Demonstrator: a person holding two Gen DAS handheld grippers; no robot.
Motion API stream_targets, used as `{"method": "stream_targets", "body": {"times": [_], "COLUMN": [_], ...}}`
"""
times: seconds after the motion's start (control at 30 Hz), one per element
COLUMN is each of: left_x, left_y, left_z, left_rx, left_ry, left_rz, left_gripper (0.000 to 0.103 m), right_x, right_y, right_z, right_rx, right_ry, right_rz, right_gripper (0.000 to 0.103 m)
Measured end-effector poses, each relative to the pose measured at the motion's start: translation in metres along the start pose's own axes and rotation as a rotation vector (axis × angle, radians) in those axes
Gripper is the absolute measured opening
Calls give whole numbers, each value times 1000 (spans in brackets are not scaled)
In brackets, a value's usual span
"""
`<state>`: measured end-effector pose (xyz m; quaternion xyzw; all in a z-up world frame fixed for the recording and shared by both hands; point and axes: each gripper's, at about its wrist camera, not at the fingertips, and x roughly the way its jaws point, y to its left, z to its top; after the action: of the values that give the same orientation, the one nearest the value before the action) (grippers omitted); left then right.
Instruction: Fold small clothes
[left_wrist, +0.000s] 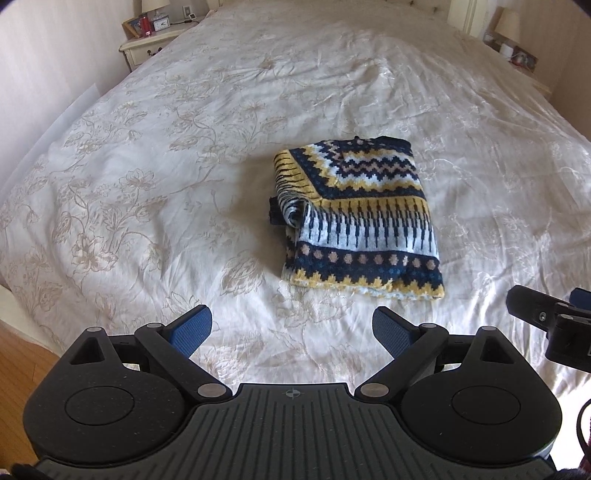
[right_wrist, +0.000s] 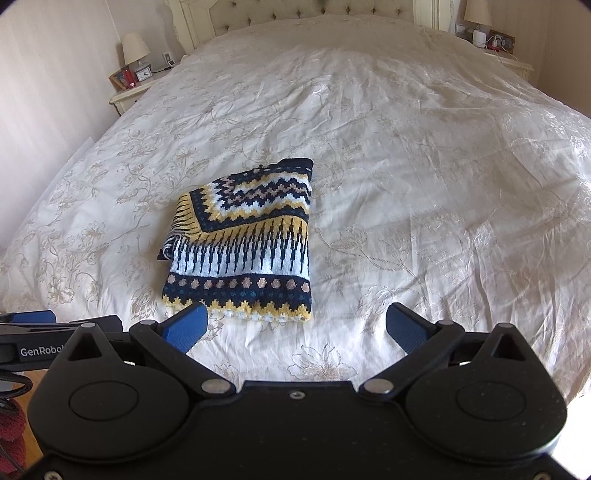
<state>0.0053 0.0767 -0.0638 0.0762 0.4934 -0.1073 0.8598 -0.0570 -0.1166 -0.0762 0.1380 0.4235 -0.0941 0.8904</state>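
Left tongs (left_wrist: 291, 328) stood spread wide, empty, above the bed's near edge. Right tongs (right_wrist: 295, 325) likewise agape, holding nothing, just beside them. Folded patterned sweater (left_wrist: 354, 218) lay flat on the bed (left_wrist: 184, 166), near the foot edge, clear of both tongs.

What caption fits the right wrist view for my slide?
Open right claw above a folded patterned sweater on a floral bedspread.

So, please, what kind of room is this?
Most likely a bedroom in a home. A wide bed with a tufted headboard fills the view, and a nightstand with a lamp and a clock stands beside it. A folded knitted garment lies on the bed.
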Motion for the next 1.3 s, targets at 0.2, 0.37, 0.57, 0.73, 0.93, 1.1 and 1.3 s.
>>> {"method": "stream_targets", "body": {"times": [0.2,0.37,0.57,0.73,0.93,1.1,1.3], "left_x": [1,2,2,3,5,7,9], "left_y": [-2,-3,-3,-4,-4,-4,-4], "left_z": [-1,-1,-1,-1,-2,-2,-2], "left_rx": [5,9,11,8,8,6,8], "left_ry": [9,16,18,24,33,38,41], "left_rz": [5,7,9,12,14,16,15], "left_gripper": [95,95,95,95,95,95,95], "right_x": [0,1,2,3,4,6,7], "right_y": [-4,-4,-3,-3,-4,-5,-4], "right_z": [0,0,-2,-3,-3,-3,-4], "right_rx": [16,20,29,35,48,55,56], "right_ry": [4,5,8,14,21,28,31], "right_rz": [4,8,16,21,22,24,24], "right_gripper": [102,102,102,102,102,102,102]}}
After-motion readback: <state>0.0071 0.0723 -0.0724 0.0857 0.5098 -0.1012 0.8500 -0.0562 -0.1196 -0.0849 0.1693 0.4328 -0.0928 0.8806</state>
